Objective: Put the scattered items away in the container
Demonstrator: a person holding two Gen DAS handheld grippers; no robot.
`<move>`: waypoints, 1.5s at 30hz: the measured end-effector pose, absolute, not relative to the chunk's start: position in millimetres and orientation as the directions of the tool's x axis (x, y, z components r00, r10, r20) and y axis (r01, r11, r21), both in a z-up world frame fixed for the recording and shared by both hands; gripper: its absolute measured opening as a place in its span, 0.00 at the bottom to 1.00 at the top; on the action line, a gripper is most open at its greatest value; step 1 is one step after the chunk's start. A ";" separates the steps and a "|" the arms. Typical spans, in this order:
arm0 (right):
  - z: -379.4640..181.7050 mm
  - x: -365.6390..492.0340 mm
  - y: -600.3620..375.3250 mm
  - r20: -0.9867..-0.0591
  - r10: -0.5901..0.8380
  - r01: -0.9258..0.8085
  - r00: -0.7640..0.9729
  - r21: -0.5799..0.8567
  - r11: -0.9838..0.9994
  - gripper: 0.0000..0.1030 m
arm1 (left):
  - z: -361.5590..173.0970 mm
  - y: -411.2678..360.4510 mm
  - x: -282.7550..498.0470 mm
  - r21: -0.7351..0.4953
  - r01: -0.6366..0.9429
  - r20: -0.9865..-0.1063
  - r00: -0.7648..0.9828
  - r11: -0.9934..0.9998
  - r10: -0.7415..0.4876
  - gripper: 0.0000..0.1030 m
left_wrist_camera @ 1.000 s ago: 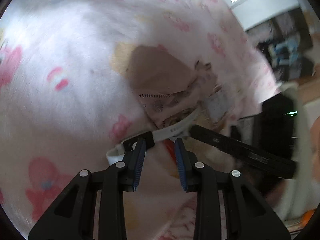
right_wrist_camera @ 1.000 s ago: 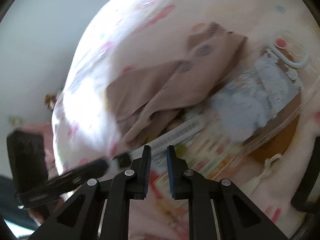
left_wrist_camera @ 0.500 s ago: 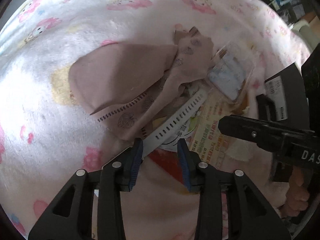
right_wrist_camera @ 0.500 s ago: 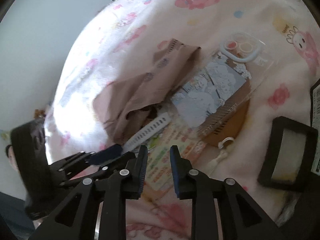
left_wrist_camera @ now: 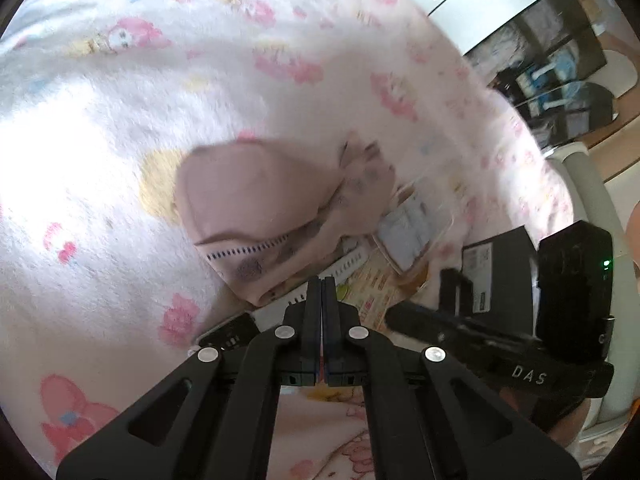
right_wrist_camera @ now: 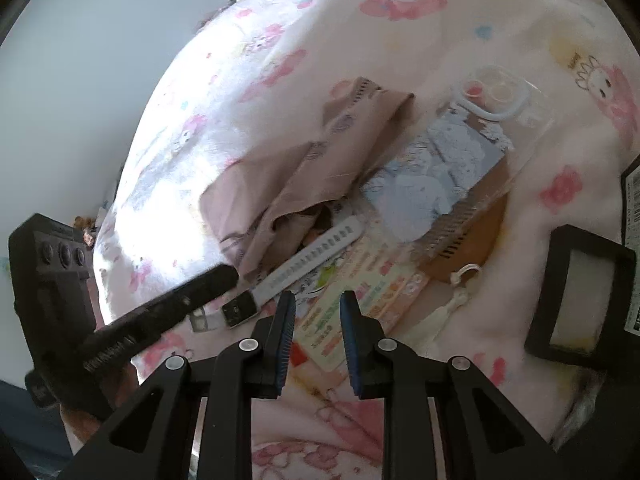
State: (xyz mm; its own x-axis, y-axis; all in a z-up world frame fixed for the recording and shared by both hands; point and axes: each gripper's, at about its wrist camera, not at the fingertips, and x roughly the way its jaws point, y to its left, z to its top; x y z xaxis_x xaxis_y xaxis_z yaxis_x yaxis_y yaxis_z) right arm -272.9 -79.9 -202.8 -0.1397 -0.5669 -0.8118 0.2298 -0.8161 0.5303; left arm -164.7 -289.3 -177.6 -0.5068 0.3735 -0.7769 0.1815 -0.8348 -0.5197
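Fingers of the left gripper (left_wrist_camera: 321, 280) are pressed together with nothing visible between them; its tip sits just over the white watch strap (right_wrist_camera: 312, 256), and I cannot tell if it touches it. The right gripper (right_wrist_camera: 317, 304) has its fingers apart and empty, hovering above the printed card (right_wrist_camera: 352, 304) that lies partly under the strap. The strap is a smartwatch band with a row of holes and a dark watch body (right_wrist_camera: 239, 312) at the near end; I judge it light, flexible and a little smooth, so the best hold is probably across the stiffer part next to the body, where it will not bend away. Beside it, the beige cloth (right_wrist_camera: 304, 172) is soft and will fold and hang, so a pinch on a thick folded edge should work. The clear phone case (right_wrist_camera: 460, 184) with a blue picture inside looks stiff but slippery, and an edge grip seems safest. All lie close together on the pink patterned blanket (right_wrist_camera: 400, 40). The black box (right_wrist_camera: 580, 300), open and standing well apart to the right, is likely the container.
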 end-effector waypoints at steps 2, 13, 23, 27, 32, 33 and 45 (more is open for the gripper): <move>-205.3 -274.3 -87.5 -0.813 -0.567 0.229 -0.129 0.532 -0.815 0.21 | -183.7 -295.3 -160.0 -0.475 0.205 -0.814 -0.471 -0.856 0.339 0.00; -246.7 -316.9 -108.1 -0.739 -0.673 0.198 -0.034 0.655 -0.729 0.41 | -210.7 -280.7 -151.9 -0.384 0.208 -0.876 -0.389 -0.900 0.283 0.06; -218.7 -300.6 -105.0 -0.669 -0.735 0.275 -0.107 0.690 -0.669 0.04 | -195.9 -266.1 -156.4 -0.367 0.183 -0.839 -0.488 -0.912 0.239 0.37; -203.3 -292.7 -107.1 -0.644 -0.758 0.321 -0.099 0.701 -0.637 0.04 | -196.6 -259.0 -167.6 -0.335 0.185 -0.845 -0.492 -0.924 0.208 0.32; -175.0 -272.4 -126.3 -0.630 -0.766 0.398 -0.131 0.674 -0.622 0.05 | -174.8 -268.5 -159.7 -0.387 0.212 -0.801 -0.559 -0.897 0.214 0.01; -170.4 -268.9 -124.1 -0.625 -0.769 0.402 -0.139 0.674 -0.620 0.05 | -168.4 -273.1 -158.6 -0.422 0.213 -0.784 -0.574 -0.881 0.237 0.01; -139.3 -260.2 -72.8 -0.609 -0.753 0.302 -0.247 0.690 -0.658 0.30 | -151.9 -353.8 -102.0 -0.781 0.282 -0.517 -0.792 -0.557 0.323 0.01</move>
